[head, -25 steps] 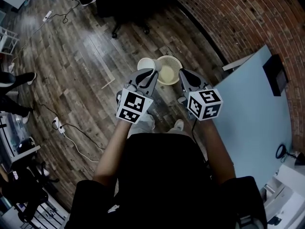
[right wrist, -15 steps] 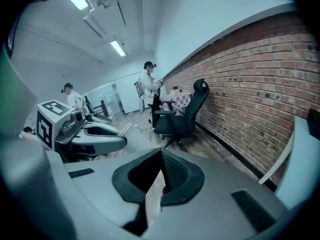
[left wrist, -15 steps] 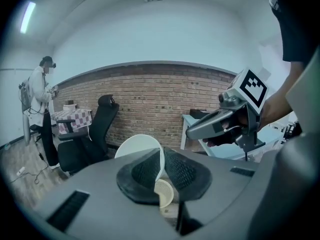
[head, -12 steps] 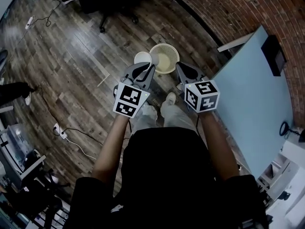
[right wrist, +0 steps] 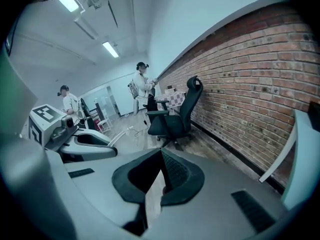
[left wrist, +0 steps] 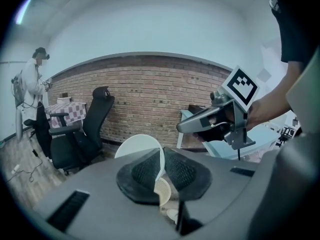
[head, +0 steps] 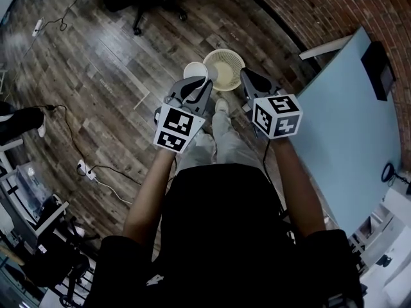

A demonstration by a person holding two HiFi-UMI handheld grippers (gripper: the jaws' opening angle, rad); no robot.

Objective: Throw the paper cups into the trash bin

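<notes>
A white paper cup (head: 195, 71) is held by the left gripper (head: 205, 86), whose fingers (left wrist: 145, 171) are clenched on the thin wall at its rim. In the left gripper view the cup is seen standing up from between the two dark pads as a pale rounded shape. In the head view the cup is held above the wooden floor (head: 96, 76), just beside a round, cream-coloured mesh trash bin (head: 225, 69) that stands on that floor. The bin's open mouth is turned upward; its inside is seen as pale, and whether anything lies in it cannot be told. Part of the bin's mesh is also glimpsed low in the gap between the left fingers.

The right gripper (head: 244, 76) is held at the bin's other side, near its rim. Its fingers (right wrist: 175, 171) are pressed together with nothing grasped between them. A light blue bench (head: 340, 140) is seen to the person's right, by a brick wall (head: 302, 5).
</notes>
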